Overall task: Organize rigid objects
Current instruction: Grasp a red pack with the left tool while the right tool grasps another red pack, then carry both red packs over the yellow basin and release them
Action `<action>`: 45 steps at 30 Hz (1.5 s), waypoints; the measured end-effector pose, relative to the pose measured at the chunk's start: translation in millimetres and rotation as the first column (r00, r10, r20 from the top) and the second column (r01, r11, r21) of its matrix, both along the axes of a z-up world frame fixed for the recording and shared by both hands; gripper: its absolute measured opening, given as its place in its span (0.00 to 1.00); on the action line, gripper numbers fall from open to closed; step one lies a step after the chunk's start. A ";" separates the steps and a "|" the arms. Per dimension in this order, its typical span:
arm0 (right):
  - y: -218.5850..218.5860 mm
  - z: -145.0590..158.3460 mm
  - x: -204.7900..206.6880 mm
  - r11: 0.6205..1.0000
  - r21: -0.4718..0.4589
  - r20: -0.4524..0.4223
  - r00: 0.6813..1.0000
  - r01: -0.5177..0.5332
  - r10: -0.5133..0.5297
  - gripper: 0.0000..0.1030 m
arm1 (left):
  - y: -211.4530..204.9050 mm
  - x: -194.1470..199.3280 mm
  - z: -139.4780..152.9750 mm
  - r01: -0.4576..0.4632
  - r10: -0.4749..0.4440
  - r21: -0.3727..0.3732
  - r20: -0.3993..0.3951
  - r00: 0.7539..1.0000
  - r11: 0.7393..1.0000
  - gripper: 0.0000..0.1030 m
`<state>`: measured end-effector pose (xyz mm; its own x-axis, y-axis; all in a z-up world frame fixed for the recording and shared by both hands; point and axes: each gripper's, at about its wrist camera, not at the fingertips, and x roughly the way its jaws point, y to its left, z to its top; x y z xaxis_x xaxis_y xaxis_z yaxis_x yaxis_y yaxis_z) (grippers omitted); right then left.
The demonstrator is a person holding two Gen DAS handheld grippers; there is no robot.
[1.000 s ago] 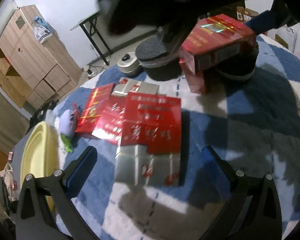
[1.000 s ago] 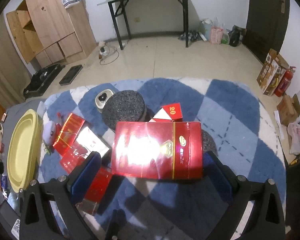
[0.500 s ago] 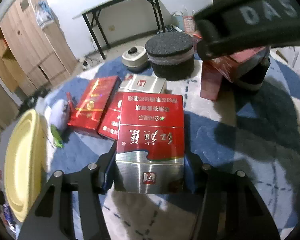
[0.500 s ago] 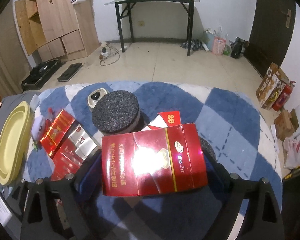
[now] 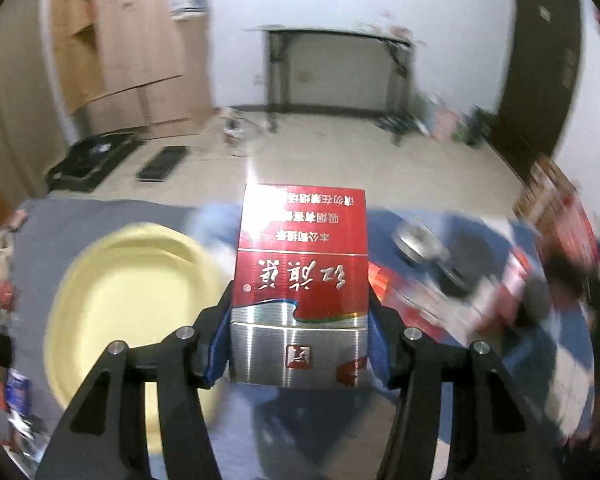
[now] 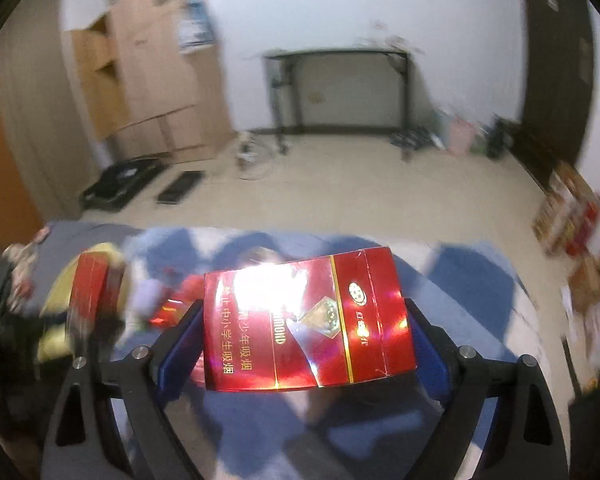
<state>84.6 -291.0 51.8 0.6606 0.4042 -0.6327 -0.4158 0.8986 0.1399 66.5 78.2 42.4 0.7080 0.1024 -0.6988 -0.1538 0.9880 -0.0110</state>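
Note:
My left gripper (image 5: 300, 320) is shut on a red and silver carton (image 5: 302, 264), with the blue pads pressed to its two long sides. The carton hangs in the air, just right of the yellow tray (image 5: 100, 300) below it. My right gripper (image 6: 304, 332) is shut on a wider glossy red carton (image 6: 308, 320), held crosswise above the blue and white rug (image 6: 480, 280). The right wrist view is blurred; at its left the left-hand carton (image 6: 94, 284) shows in front of the yellow tray (image 6: 56, 300).
More red cartons (image 5: 400, 284) lie on the rug to the right, beside a black round block (image 5: 472, 256) and a small silver round thing (image 5: 420, 240). Clutter sits at the rug's left edge. A black table (image 6: 340, 56) and a wooden cabinet (image 6: 152, 72) stand far back.
The left gripper closed on the red and silver carton, lifted it off the rug and swung left toward the yellow tray. The right gripper closed on its red carton and rose a little.

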 end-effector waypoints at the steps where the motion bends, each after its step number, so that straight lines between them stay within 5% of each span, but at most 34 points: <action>1: 21.5 8.2 -6.6 0.998 -0.006 0.020 0.998 -0.056 0.056 0.89 | 19.9 3.2 6.2 -0.028 0.028 -0.002 0.000 1.000 1.000 0.56; 5: 102.9 12.3 -19.4 0.973 -0.004 0.016 0.973 -0.230 0.231 0.89 | 113.4 8.9 10.2 -0.140 0.140 0.002 -0.040 0.989 0.990 0.56; 11: 251.9 -12.3 -41.6 0.871 -0.091 -0.004 0.875 -0.482 0.484 0.89 | 220.4 16.3 -38.5 -0.237 0.212 -0.133 -0.180 0.960 0.962 0.56; 20: 356.4 -85.4 -24.2 0.762 -0.237 -0.126 0.797 -0.602 0.591 0.89 | 249.6 32.6 -112.1 -0.230 0.161 -0.175 -0.337 0.928 0.957 0.56; 27: 395.5 -121.0 -24.8 0.732 -0.311 -0.157 0.792 -0.606 0.590 0.89 | 246.1 45.8 -132.2 -0.222 0.149 -0.179 -0.350 0.925 0.959 0.56; 29: 406.6 -119.9 -22.5 0.728 -0.323 -0.158 0.793 -0.605 0.589 0.89 | 246.9 43.5 -130.9 -0.226 0.147 -0.198 -0.349 0.926 0.954 0.69; 33: 404.4 -106.9 -37.9 0.744 -0.307 -0.127 0.801 -0.593 0.586 0.99 | 240.3 39.5 -109.6 -0.233 0.161 -0.205 -0.316 0.935 0.951 1.00; 39: 357.9 -58.6 -49.7 0.840 -0.103 -0.033 0.845 -0.533 0.533 0.99 | 211.1 35.3 -45.6 -0.175 0.140 -0.156 -0.213 0.967 0.972 1.00; 45: 224.0 -13.2 -49.5 0.929 -0.022 0.073 0.926 -0.369 0.370 1.00 | 85.4 52.1 0.3 0.119 -0.143 -0.187 -0.118 0.983 0.975 1.00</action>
<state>35.1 -66.9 38.6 0.5104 0.6237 -0.5921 -0.7277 0.6801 0.0891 118.6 163.6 42.7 0.6089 -0.1197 -0.7842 -0.0351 0.9835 -0.1773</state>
